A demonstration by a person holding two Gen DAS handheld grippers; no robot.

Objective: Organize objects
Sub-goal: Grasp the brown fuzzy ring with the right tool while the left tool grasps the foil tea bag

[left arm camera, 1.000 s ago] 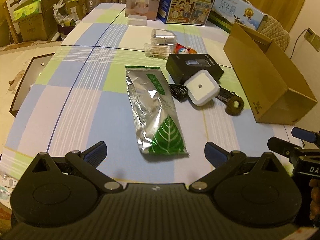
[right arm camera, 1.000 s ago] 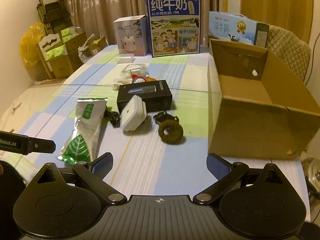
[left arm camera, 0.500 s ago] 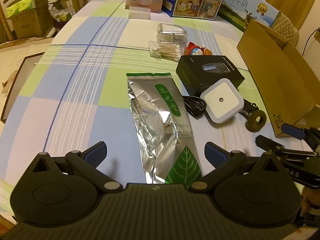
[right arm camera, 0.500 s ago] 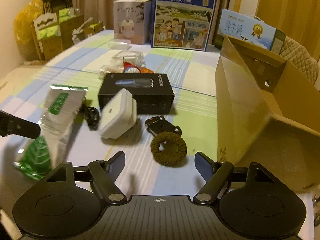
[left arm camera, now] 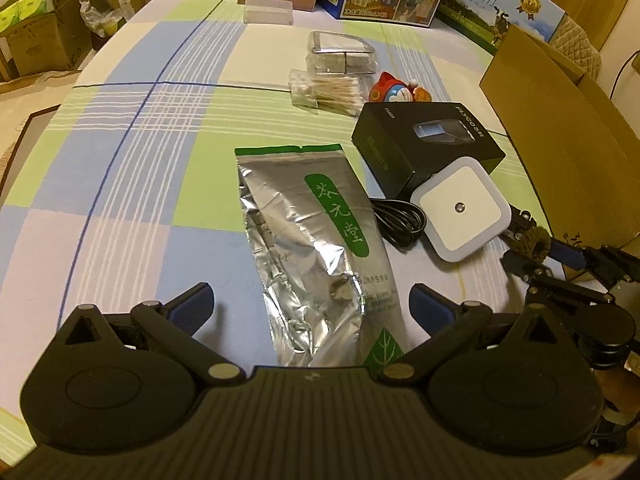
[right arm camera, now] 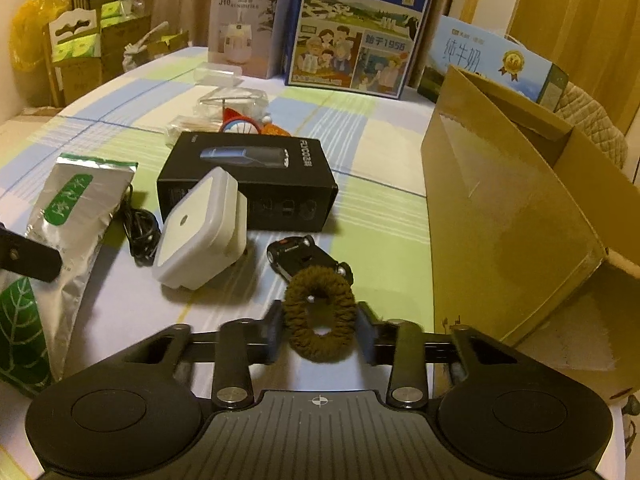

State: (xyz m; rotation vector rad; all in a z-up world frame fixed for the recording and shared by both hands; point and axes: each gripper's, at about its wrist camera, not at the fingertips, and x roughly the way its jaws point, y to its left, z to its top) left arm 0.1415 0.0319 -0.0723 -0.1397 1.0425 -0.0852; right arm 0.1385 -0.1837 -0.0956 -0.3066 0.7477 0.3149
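Observation:
My right gripper [right arm camera: 320, 334] has its two fingers closed in against both sides of a brown hair scrunchie [right arm camera: 320, 312] on the tablecloth; the scrunchie also shows in the left wrist view [left arm camera: 534, 242]. My left gripper [left arm camera: 310, 310] is open, its fingers on either side of a silver and green tea pouch [left arm camera: 316, 240] that lies flat between them. A white square night light [left arm camera: 460, 210], a black cable [left arm camera: 398, 218] and a black product box [left arm camera: 426, 146] lie between the pouch and an open cardboard box [right arm camera: 520, 216] at the right.
A small black toy car [right arm camera: 304, 256] lies just behind the scrunchie. Cotton swabs [left arm camera: 328, 92], a clear case [left arm camera: 340, 54] and a red-blue figurine [left arm camera: 400, 90] lie farther back. Milk cartons [right arm camera: 360, 28] and a humidifier box [right arm camera: 244, 28] stand at the table's far edge.
Both grippers moved forward and down. The right fingers closed in from wide open onto the scrunchie. The left gripper stayed open and came over the pouch's near end.

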